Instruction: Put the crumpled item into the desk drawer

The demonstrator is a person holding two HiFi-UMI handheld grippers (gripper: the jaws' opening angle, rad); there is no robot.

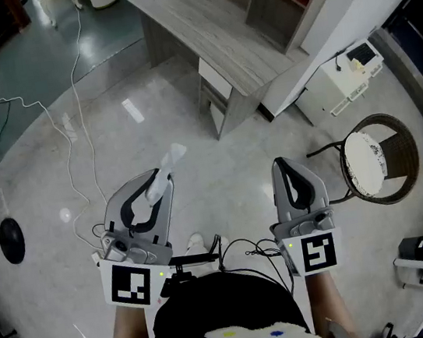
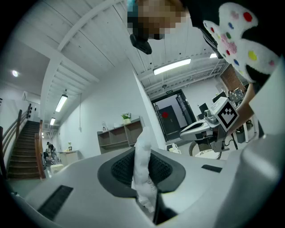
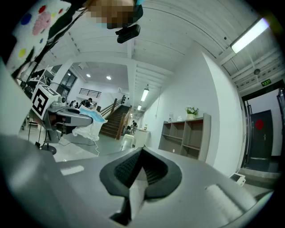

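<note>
Crumpled item [image 1: 171, 159] sits pinched in our left tongs [image 1: 156, 185], well apart from the drawer [image 1: 214, 78]; our right tongs [image 1: 290, 174] are closed. We grip only one end, so it may slip free on the way.

The glossy grey floor [image 1: 196, 174] carries a wooden desk [image 1: 205, 23] at twelve o'clock, a loose white cable [image 1: 66, 146] trailing at ten, a black round stand base [image 1: 11, 240] at nine and a wicker chair [image 1: 379, 159] at three.
</note>
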